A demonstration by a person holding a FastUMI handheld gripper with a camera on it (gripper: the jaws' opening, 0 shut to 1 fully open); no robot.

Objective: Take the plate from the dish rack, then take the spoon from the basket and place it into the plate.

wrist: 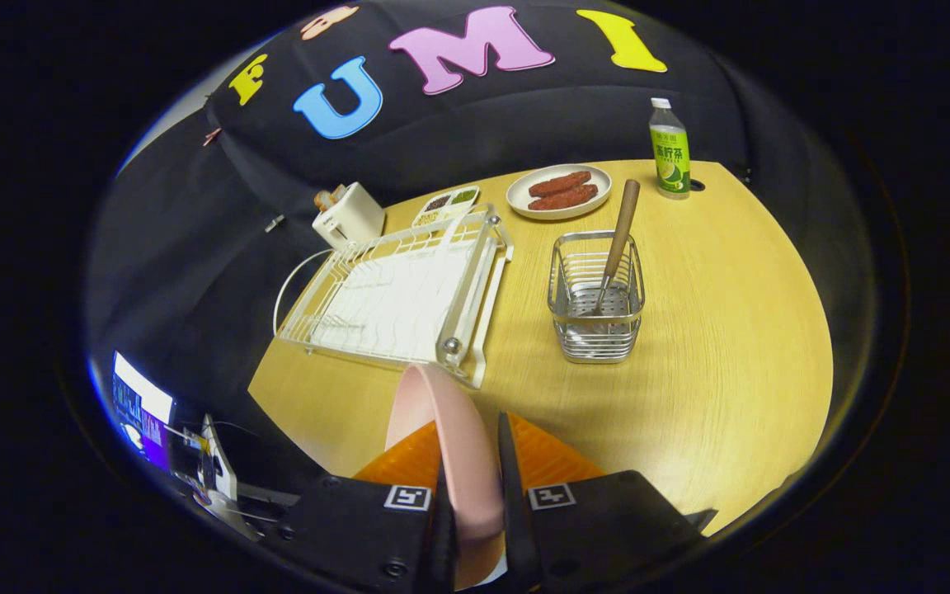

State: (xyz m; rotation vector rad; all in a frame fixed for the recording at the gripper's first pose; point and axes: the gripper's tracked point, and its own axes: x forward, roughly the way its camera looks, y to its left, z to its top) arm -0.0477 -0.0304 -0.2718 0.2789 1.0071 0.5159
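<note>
Gripper (475, 495) pinching pink plate (450, 429) by rim, held upright above table (714, 346). Dish rack (397, 293) just beyond. Spoon (617, 239) standing in wire basket (596, 301).

I see the plate (454, 437) held edge-up between my gripper (475, 495) jaws, both pressing on it, above the near tabletop (714, 346). Just beyond it sits the dish rack (397, 297); right of that, the basket (596, 297) with the spoon (617, 239) standing in it. Farther off: toaster (349, 214), tray (444, 206), dish of sausages (559, 192), bottle (670, 150).
</note>
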